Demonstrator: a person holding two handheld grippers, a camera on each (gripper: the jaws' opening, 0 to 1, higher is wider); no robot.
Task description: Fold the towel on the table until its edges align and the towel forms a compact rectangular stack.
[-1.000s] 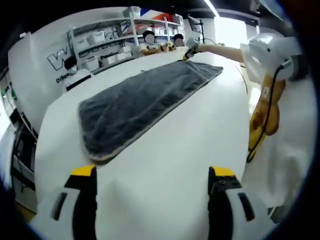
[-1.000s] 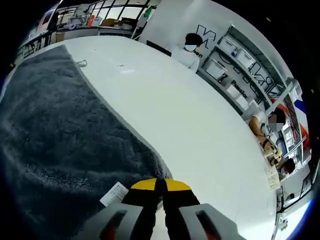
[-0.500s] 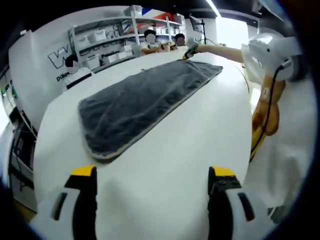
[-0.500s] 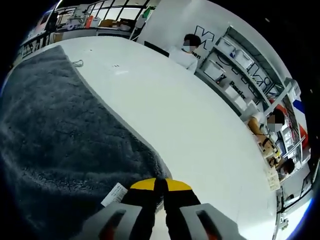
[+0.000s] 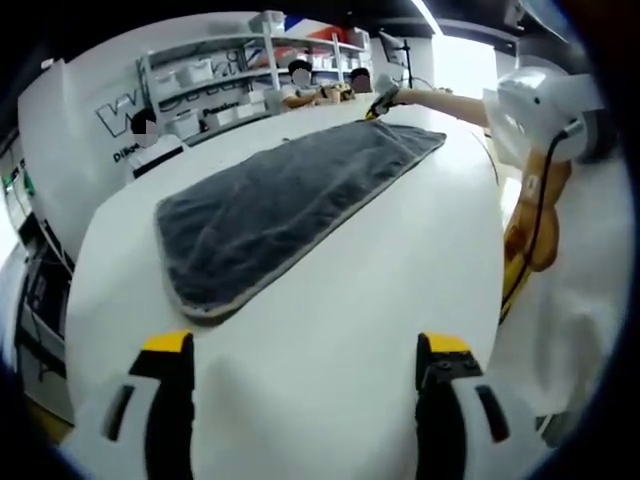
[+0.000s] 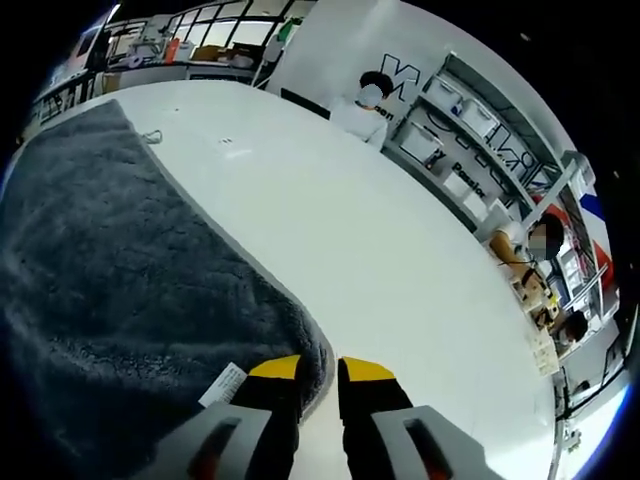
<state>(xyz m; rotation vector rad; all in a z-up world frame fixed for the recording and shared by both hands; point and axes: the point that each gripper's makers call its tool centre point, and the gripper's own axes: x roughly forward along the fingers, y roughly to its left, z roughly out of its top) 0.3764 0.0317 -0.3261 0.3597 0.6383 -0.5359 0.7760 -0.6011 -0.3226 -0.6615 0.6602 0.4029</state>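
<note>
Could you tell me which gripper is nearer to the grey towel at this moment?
Right. The right gripper straddles a corner of the grey towel, jaws slightly parted around its edge. The left gripper hangs open over bare table, apart from the towel's near end.

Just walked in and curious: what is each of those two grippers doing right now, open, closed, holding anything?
Left gripper: open, holding nothing, above the bare table.
Right gripper: open at the corner of the grey towel, gripping nothing.

Grey towel (image 5: 280, 205) flat on table (image 5: 380, 290)
</note>
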